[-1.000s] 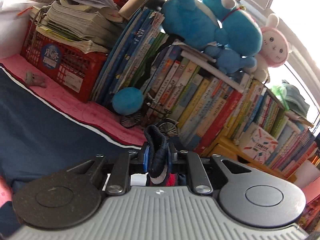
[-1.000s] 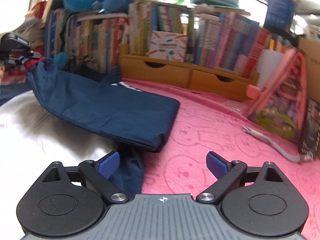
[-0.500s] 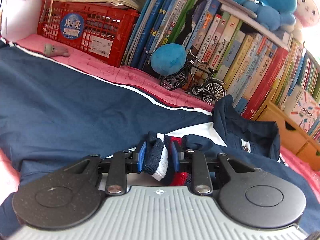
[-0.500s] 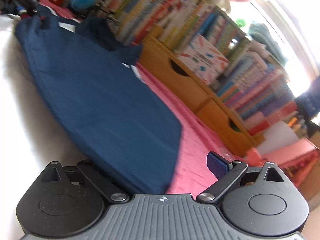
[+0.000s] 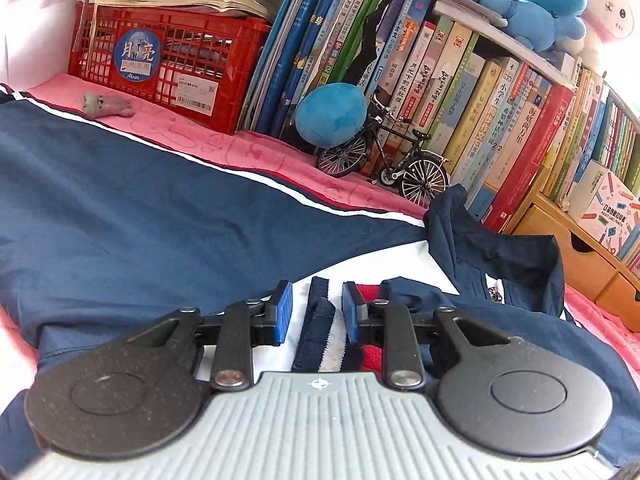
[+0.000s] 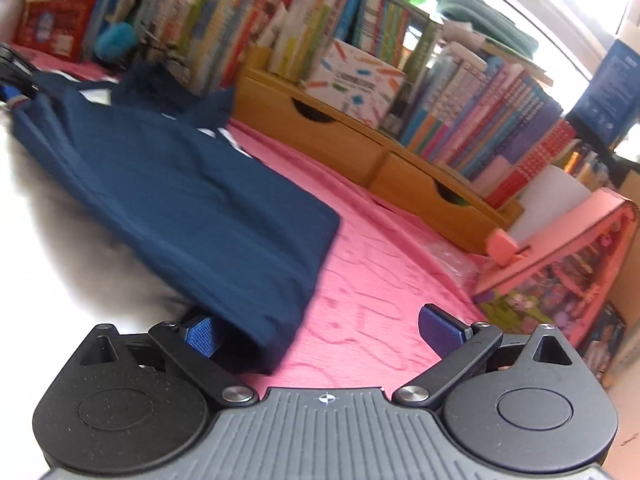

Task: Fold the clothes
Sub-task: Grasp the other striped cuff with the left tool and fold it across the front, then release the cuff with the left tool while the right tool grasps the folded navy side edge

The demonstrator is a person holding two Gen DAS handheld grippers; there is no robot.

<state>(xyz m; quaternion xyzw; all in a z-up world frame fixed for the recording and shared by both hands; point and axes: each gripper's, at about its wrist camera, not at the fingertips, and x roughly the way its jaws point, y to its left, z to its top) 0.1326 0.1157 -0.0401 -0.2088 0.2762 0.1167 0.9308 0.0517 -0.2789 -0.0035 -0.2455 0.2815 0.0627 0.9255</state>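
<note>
Half a second ago the left gripper [image 5: 316, 312] pinched the striped cuff [image 5: 320, 332]; now its pads stand a little apart, the cuff lying loose between them, touching neither that I can tell. The right gripper [image 6: 320, 330] is wide open and holds nothing; its left pad sits just under the near corner of the folded sleeve [image 6: 192, 208]. The jacket [image 5: 140, 216] lies flat on the pink cloth [image 6: 372, 260]. In the right view the sleeve's long axis runs from that near corner away to the upper left, towards the left gripper. Beyond it lies the rumpled collar [image 5: 500, 256], then a toy bicycle [image 5: 384, 160], a red crate [image 5: 168, 68] and books [image 5: 460, 92].
</note>
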